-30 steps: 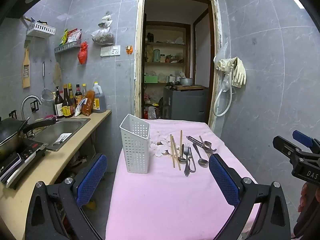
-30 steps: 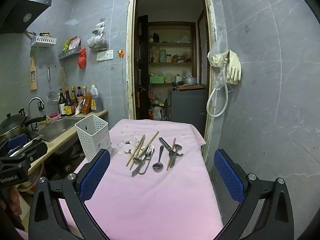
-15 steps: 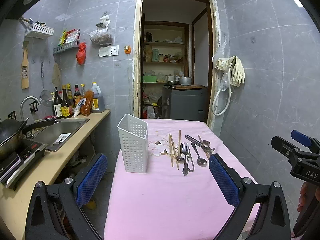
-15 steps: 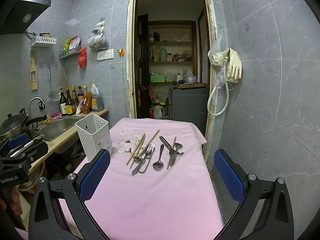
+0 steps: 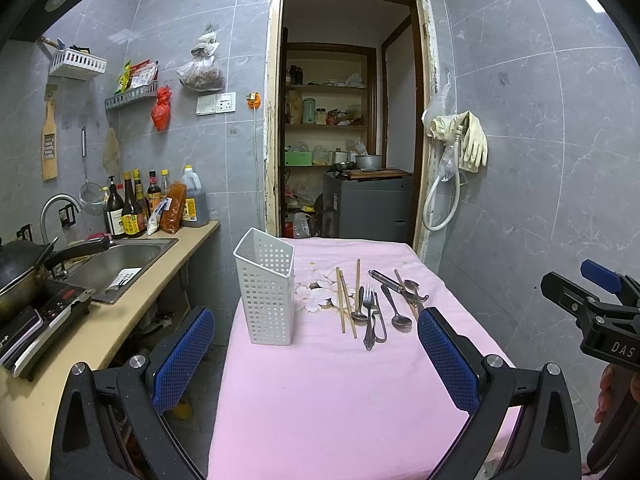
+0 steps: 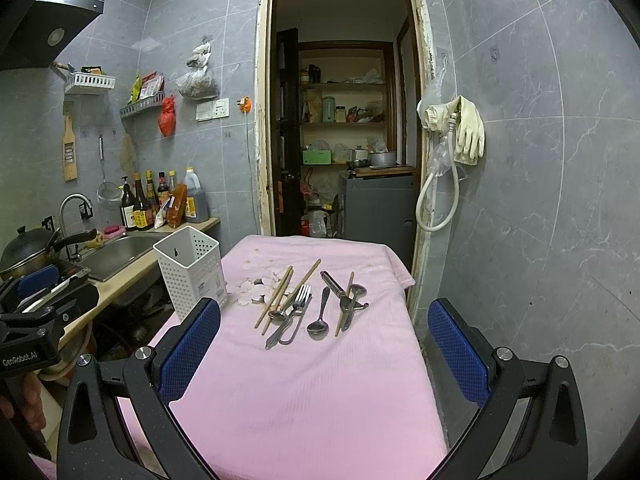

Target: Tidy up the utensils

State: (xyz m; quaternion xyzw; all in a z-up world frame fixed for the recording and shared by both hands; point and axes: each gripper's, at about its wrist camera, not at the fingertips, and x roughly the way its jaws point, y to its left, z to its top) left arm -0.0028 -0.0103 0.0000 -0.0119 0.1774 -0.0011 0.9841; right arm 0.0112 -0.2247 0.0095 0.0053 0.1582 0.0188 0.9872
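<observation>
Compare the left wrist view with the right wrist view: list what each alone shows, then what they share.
Only the left wrist view shows the right gripper from outside, at its right edge.

Only the right wrist view shows the left gripper from outside, at its left edge, and the label on the white utensil holder.

Both show the holder standing on the pink cloth, with chopsticks, fork and spoons beside it, untouched, and each gripper's blue-padded fingers wide apart.

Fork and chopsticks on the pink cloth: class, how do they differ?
The fork is shiny metal; the chopsticks are pale wood. The fork ends in tines; the chopsticks are plain straight sticks. The chopsticks look longer. Both lie flat on the pink cloth, outside the white holder.
</observation>
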